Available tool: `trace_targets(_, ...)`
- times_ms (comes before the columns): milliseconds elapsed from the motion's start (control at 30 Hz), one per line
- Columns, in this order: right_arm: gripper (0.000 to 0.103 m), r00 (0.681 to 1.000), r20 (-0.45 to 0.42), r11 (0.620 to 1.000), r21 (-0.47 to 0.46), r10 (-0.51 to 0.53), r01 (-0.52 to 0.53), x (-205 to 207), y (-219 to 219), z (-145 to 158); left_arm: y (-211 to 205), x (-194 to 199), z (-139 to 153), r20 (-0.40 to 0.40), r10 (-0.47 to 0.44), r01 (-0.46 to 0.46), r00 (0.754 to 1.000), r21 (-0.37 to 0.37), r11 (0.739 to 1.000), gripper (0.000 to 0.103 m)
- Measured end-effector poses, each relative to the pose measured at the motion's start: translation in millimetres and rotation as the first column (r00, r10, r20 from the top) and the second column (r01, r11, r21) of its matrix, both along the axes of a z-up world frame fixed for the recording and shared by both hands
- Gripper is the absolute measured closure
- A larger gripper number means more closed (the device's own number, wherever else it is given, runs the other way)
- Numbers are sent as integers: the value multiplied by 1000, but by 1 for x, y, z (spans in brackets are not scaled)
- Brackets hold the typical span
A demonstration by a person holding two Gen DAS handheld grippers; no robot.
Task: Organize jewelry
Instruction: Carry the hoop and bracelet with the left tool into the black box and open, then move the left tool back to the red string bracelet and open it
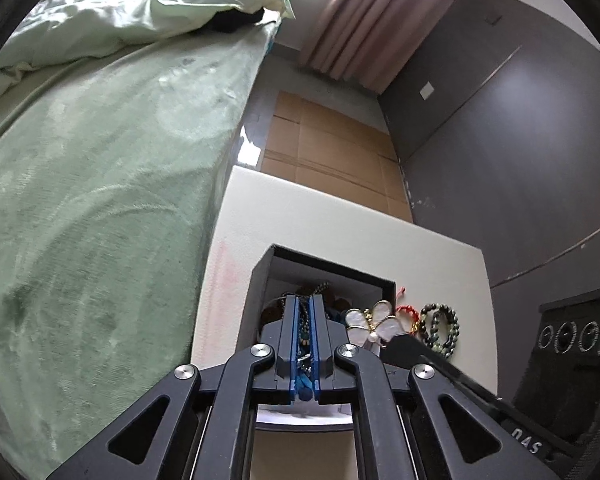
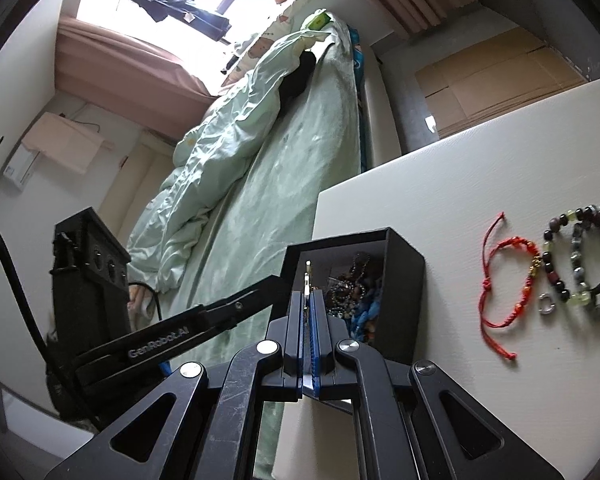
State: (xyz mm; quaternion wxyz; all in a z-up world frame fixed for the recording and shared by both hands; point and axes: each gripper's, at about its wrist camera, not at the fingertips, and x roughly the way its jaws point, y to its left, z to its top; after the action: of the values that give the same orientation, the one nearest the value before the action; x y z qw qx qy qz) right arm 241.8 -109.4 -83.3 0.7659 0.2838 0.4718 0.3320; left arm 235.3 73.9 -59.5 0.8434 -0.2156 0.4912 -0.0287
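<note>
An open black box [image 1: 328, 276] holding several beaded pieces stands on the white table [image 1: 300, 216]. My left gripper [image 1: 305, 300] hangs over the box, shut on a beaded necklace [image 1: 303, 336] with teal and blue bits. My right gripper [image 2: 308, 294] is shut on a white, gold-edged butterfly clip [image 1: 380, 326], seen edge-on as butterfly clip [image 2: 308, 276] just over the box [image 2: 404, 280]. To the right of the box lie a red string bracelet [image 2: 508, 280], beaded bracelets [image 2: 580, 256] and a small silver ring [image 2: 546, 305]. The left gripper [image 2: 276, 280] reaches the box from the left.
A bed with green sheet and quilt [image 1: 100, 200] runs along the table's left edge. Flattened cardboard [image 1: 332, 152] lies on the floor beyond the table [image 2: 460, 176]. A dark wall [image 1: 520, 140] and a pink curtain [image 1: 364, 20] stand behind.
</note>
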Motion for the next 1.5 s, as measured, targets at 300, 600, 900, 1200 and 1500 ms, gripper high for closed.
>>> trace_targets(300,92,1000,-17,1000,-20,1,-1,6,11,-4,3,-3,15,71,20,-21,997,18,1000,36)
trace_targets(600,52,1000,12,995,-98,-28,29,-1,-22,9,-6,-4,18,83,-13,12,996,21,1000,32)
trace_targets(900,33,993,47,978,-176,-104,111,-14,-69,22,-33,-4,22,102,-68,67,992,14,998,14)
trace_targets(1200,12,971,61,948,-211,-232,240,-19,-112,34,-72,-9,28,131,-136,128,982,71,989,3)
trace_targets(1500,8,949,46,925,-211,-313,316,-21,-146,35,-103,-9,27,130,-200,190,971,87,978,3)
